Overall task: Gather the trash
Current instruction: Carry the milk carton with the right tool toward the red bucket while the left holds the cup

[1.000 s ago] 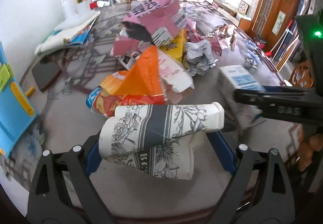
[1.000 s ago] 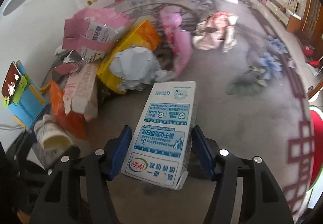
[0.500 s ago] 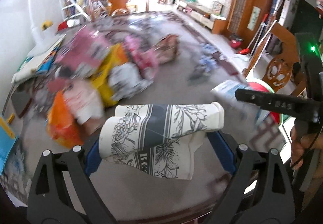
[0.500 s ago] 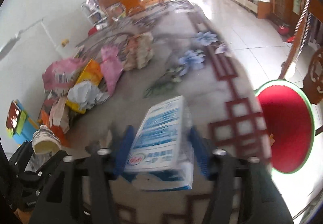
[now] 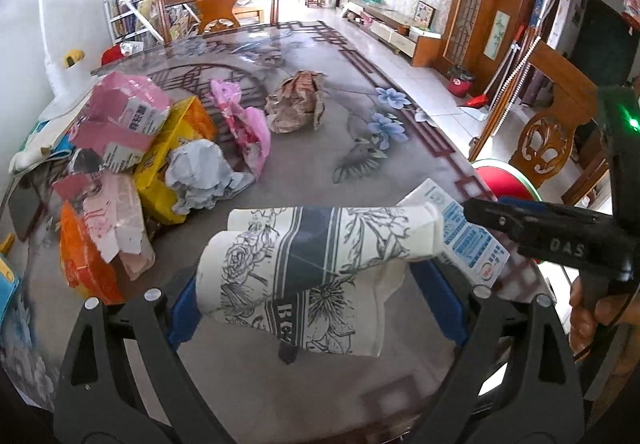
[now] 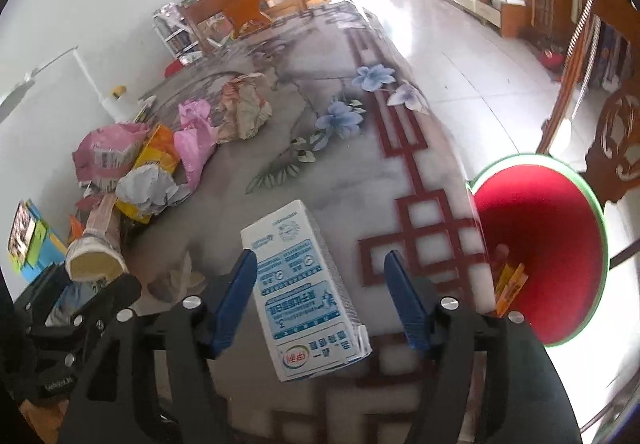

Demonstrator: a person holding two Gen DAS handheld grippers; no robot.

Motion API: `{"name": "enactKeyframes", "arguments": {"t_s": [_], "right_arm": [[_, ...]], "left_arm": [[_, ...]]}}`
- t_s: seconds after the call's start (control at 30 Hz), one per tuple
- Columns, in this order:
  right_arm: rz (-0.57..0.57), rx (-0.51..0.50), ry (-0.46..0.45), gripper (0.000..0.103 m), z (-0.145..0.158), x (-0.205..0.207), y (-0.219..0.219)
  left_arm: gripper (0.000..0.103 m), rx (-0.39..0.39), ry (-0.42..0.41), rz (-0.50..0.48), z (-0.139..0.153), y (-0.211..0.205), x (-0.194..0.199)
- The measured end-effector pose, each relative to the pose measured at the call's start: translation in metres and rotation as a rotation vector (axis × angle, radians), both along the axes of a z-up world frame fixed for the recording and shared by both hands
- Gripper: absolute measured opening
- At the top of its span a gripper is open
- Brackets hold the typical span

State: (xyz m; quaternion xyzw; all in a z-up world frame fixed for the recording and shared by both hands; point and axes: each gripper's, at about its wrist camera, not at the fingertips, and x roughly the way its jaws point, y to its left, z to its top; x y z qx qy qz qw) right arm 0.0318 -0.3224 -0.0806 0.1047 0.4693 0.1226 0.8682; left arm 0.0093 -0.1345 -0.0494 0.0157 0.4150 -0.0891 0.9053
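Observation:
My left gripper [image 5: 318,284] is shut on crushed paper cups [image 5: 316,264] printed with black flowers, held sideways above the table. In the right wrist view my right gripper [image 6: 320,284] holds a white and blue milk carton [image 6: 304,292]; the left pad touches it and a gap shows at the right pad. The carton [image 5: 464,232] also shows in the left wrist view, with the right gripper's body [image 5: 552,236] over it. A red bin [image 6: 552,228] with a green rim stands off the table's right edge, with orange trash inside.
A trash pile lies at the table's left: pink cartons [image 5: 120,123], yellow bag [image 5: 176,147], crumpled grey paper [image 5: 200,171], orange wrapper [image 5: 80,260], pink bag [image 5: 248,127]. A brown crumpled bag [image 5: 298,103] lies mid-table. Wooden chairs [image 5: 560,131] stand at the far end and right.
Both grippers swung right, away from the trash pile, toward the table's right edge and the red bin. The carton has tilted in the right gripper. The cups stay held.

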Motion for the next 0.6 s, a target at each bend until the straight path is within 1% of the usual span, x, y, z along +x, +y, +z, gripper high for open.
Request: {"name": "enactKeyframes", "arguments": {"t_s": [0.1,0.2,0.27,0.33,0.37,0.47,0.6], "right_arm": [[0.052,-0.023,0.013,0.066,-0.004,0.0,0.013],[0.088,-0.084,0.026,0.066,-0.01,0.0,0.026],[0.111,-0.148,0.042,0.066,-0.018,0.0,0.035],[0.12,-0.197,0.058,0.063,-0.025,0.0,0.039],[0.124,-0.208,0.064,0.056,-0.027,0.0,0.04],[0.13,-0.191,0.055,0.056,-0.026,-0.001,0.038],[0.113,-0.164,0.011,0.055,-0.014,-0.003,0.03]], "left_arm": [[0.09,0.004,-0.008,0.016,0.0,0.003,0.0],[0.09,0.003,-0.019,0.026,0.001,0.005,-0.001],[0.09,0.001,-0.021,0.028,0.0,0.007,-0.001],[0.09,-0.006,-0.016,0.028,-0.001,0.007,-0.001],[0.09,-0.009,-0.014,0.027,-0.002,0.007,-0.001],[0.09,-0.014,-0.017,0.022,-0.001,0.006,-0.002],[0.09,-0.019,-0.031,0.017,0.002,0.004,-0.003]]}}
